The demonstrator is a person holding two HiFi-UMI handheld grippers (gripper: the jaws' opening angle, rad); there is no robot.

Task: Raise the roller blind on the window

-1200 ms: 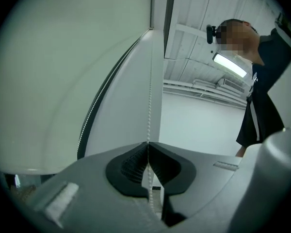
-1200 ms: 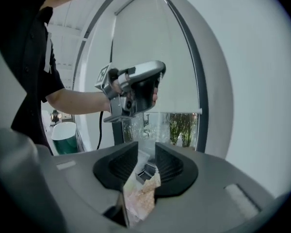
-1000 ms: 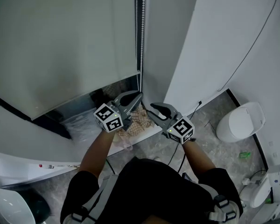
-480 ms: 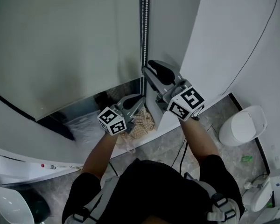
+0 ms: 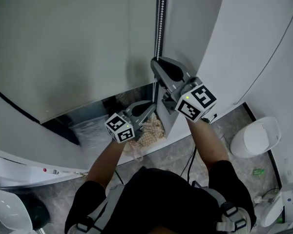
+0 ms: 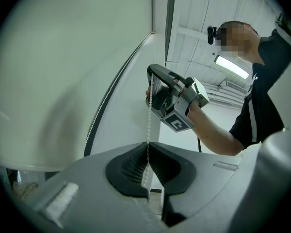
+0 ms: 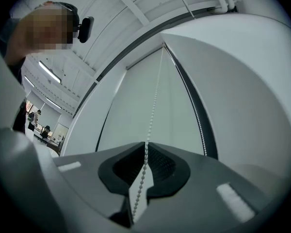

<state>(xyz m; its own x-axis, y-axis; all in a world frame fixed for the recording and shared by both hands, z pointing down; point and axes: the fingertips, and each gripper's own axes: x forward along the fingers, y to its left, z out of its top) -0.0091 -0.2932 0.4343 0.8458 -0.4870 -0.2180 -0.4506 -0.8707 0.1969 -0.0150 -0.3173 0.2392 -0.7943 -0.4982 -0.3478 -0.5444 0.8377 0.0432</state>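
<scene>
My left gripper [image 5: 149, 107] is clamped tight on the bead chain [image 5: 159, 23], low down. My right gripper [image 5: 156, 65] sits just above it on the same chain. Its jaws have just been closing, and the beads run right between them. The roller blind [image 5: 63, 48] hangs to the left of both tools and is mostly down. I think the next pull should go straight down along the chain, slow and steady. I should let go below only when the top grip is tight, or the beads could slip.
</scene>
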